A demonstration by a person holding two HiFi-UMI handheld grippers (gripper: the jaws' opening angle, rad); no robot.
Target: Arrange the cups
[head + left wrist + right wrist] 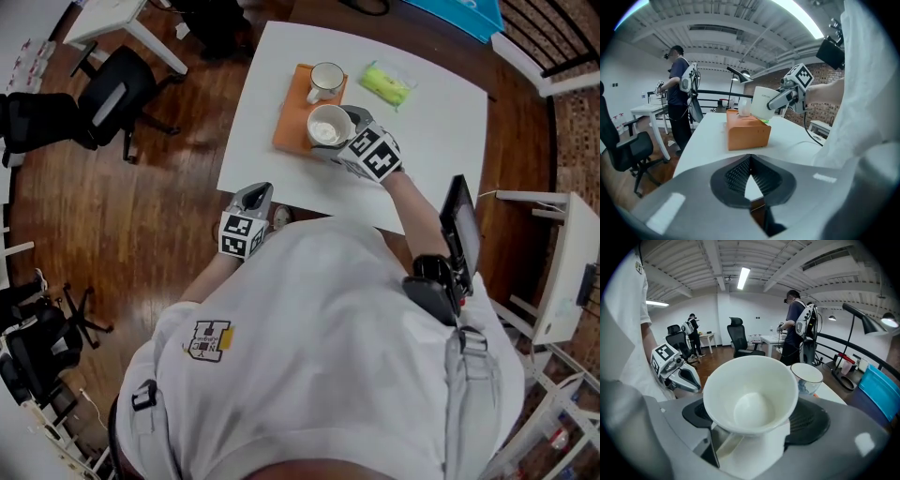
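A white cup (750,397) sits between the jaws of my right gripper (754,430), which is shut on its sides, mouth toward the camera. From the head view this cup (328,127) hangs over the near corner of an orange box (292,112), with the right gripper (349,138) behind it. A second white cup (325,82) with a handle stands on the box's far end; it shows a blue pattern (806,378). My left gripper (257,197) hovers at the table's near edge, its jaws shut and empty (750,180).
The white table (431,131) also carries a green packet (387,82) at the back. A black device (462,230) hangs off its right near edge. Office chairs (112,89) stand on the wooden floor at the left. People stand at far desks (677,89).
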